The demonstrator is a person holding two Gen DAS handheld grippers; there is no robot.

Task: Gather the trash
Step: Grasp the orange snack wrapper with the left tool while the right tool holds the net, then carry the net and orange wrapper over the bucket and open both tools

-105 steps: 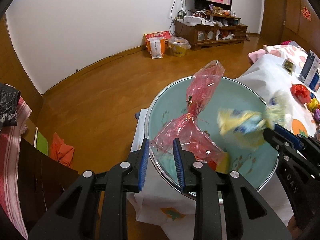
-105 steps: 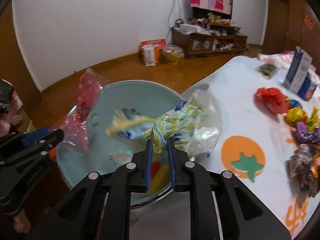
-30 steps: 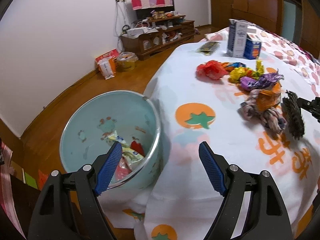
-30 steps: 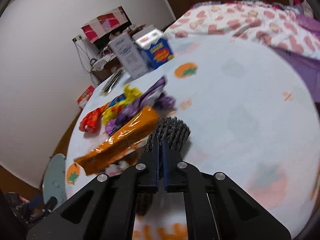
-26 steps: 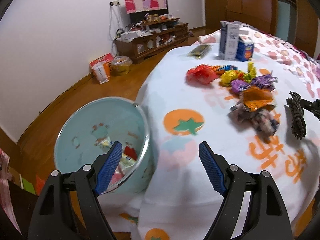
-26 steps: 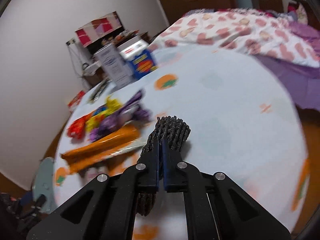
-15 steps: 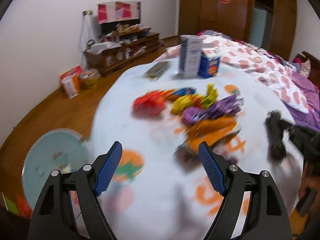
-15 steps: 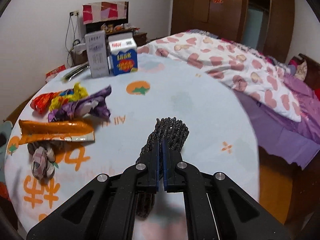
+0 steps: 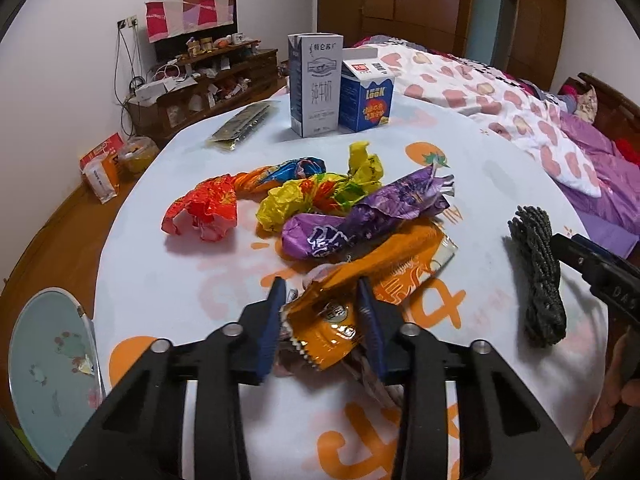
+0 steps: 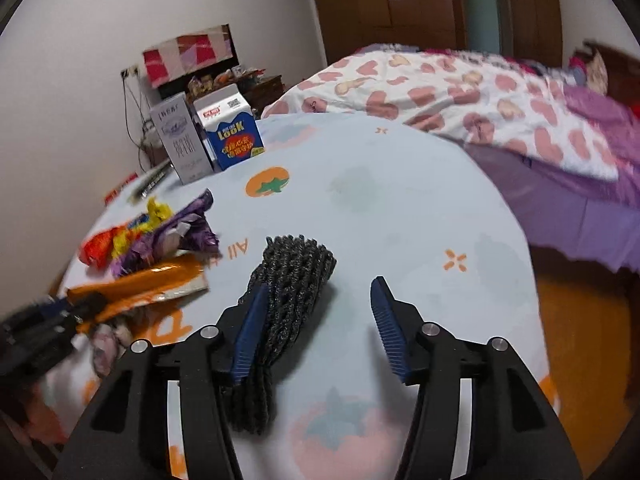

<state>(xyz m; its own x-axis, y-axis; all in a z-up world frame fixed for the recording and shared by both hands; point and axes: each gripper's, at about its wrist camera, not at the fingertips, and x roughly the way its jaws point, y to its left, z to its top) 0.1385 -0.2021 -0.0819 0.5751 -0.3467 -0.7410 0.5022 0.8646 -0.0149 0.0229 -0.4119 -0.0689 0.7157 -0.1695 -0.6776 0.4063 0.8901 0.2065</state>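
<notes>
Left hand-held gripper [image 9: 322, 320] was closing, pads against the orange wrapper [image 9: 360, 292]; right hand-held gripper [image 10: 316, 328] was opening, black mesh wad [image 10: 288, 292] loose on the tabletop [image 10: 400, 208].

Right of the black mesh roll [image 10: 294, 280] the tablecloth [image 10: 400, 208] is free; left of it, wrappers [image 10: 148, 236] crowd the way.

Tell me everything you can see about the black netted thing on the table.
The black net is a coarse mesh, looks like foam or plastic, bunched into a long flattened roll. It lies on the tablecloth, right of the orange wrapper and apart from it. It sits between the right tongs, whose jaws are opening: the left pad still touches it, the right pad stands clear. The left wrist view shows it whole.
</notes>
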